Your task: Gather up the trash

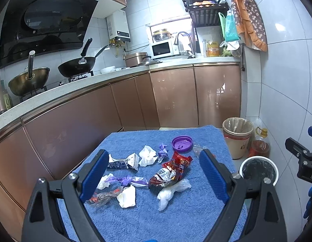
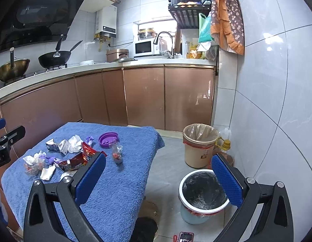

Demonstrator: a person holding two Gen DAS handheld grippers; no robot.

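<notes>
Trash lies scattered on a blue towel [image 1: 176, 217] over a small table: a red snack wrapper [image 1: 174, 169], white tissues [image 1: 147, 155], a flattened carton [image 1: 123, 162], a purple lid [image 1: 182, 143] and purple wrappers [image 1: 125, 180]. My left gripper [image 1: 154, 173] hovers open above the pile, nothing between its blue pads. My right gripper [image 2: 159, 178] is open too, off the towel's [image 2: 123, 181] right edge, beside a white-rimmed bin with a black liner [image 2: 203, 193]. A clear bag with red bits [image 2: 116, 153] lies near the purple lid [image 2: 108, 139].
A beige bin with a clear liner [image 2: 199, 144] stands behind the black-lined bin [image 1: 259, 170], an oil bottle [image 2: 225, 144] beside it. Brown cabinets [image 2: 146, 96] and a counter with woks run behind. Tiled wall on the right. A phone [image 2: 186, 237] lies on the floor.
</notes>
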